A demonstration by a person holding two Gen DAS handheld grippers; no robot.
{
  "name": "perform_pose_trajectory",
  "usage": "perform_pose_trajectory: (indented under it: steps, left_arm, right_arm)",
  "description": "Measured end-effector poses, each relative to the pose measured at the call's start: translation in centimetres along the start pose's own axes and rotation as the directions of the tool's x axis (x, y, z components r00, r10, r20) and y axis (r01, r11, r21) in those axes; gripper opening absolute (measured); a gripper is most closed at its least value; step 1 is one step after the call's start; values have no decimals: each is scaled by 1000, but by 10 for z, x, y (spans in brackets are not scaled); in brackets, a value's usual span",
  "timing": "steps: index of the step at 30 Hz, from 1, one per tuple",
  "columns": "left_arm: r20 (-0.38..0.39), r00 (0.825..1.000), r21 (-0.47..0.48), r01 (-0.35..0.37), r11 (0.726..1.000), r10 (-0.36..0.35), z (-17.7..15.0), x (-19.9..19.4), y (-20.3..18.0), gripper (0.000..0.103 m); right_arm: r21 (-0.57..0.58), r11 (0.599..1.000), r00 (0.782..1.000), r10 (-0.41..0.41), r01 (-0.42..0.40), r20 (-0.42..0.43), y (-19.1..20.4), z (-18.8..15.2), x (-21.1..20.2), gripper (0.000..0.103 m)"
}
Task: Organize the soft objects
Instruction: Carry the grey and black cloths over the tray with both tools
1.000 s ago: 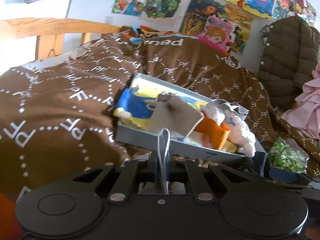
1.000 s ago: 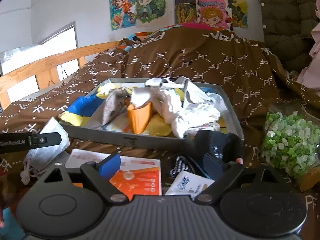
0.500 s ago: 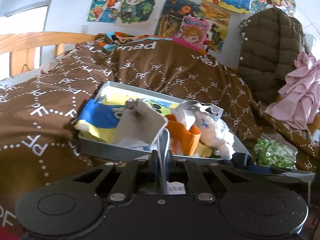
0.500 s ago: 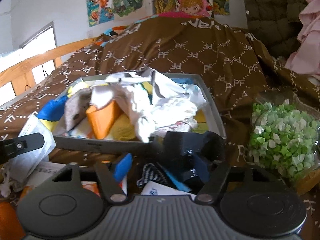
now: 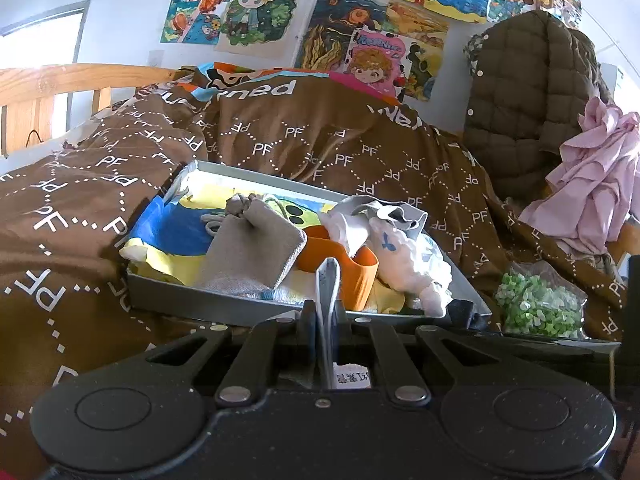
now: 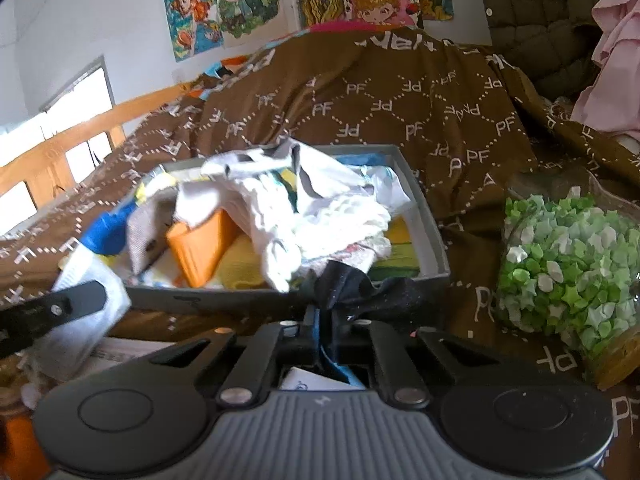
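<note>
A grey tray lies on the brown bedspread and holds a grey pouch, an orange piece, white cloths and a blue-yellow cloth. My left gripper is shut on a white face mask, held edge-on just before the tray's near wall. In the right wrist view the same tray lies ahead. My right gripper is shut on a black cloth at the tray's near edge. The left gripper's finger and mask show at the left.
A bag of green and white paper stars sits right of the tray, also in the left wrist view. Papers and cards lie below the grippers. A wooden bed rail, a padded jacket and pink cloth surround the bed.
My right gripper has closed on the black cloth; it was open around it a second ago. Both grippers have moved slightly nearer the tray. The left still holds the mask.
</note>
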State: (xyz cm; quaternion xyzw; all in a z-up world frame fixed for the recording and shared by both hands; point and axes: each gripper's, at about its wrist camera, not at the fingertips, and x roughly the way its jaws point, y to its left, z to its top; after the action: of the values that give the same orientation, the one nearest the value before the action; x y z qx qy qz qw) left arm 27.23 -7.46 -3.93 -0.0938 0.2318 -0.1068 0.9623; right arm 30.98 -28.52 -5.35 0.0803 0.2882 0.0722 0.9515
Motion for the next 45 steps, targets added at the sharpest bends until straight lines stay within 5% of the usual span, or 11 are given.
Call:
perform_pose_trajectory:
  steps: [15, 35, 45]
  left_arm:
    - [22, 1000, -28, 15, 999, -14, 17, -12, -14, 6]
    - [36, 999, 4, 21, 1000, -21, 36, -13, -29, 6]
    - [89, 996, 40, 20, 999, -24, 71, 3, -19, 6]
  right_arm:
    - [71, 990, 988, 111, -119, 109, -9, 23, -46, 1]
    - [95, 973, 963, 187, -208, 195, -14, 35, -54, 0]
    - [118, 931, 903, 295, -345, 311, -13, 81, -46, 0]
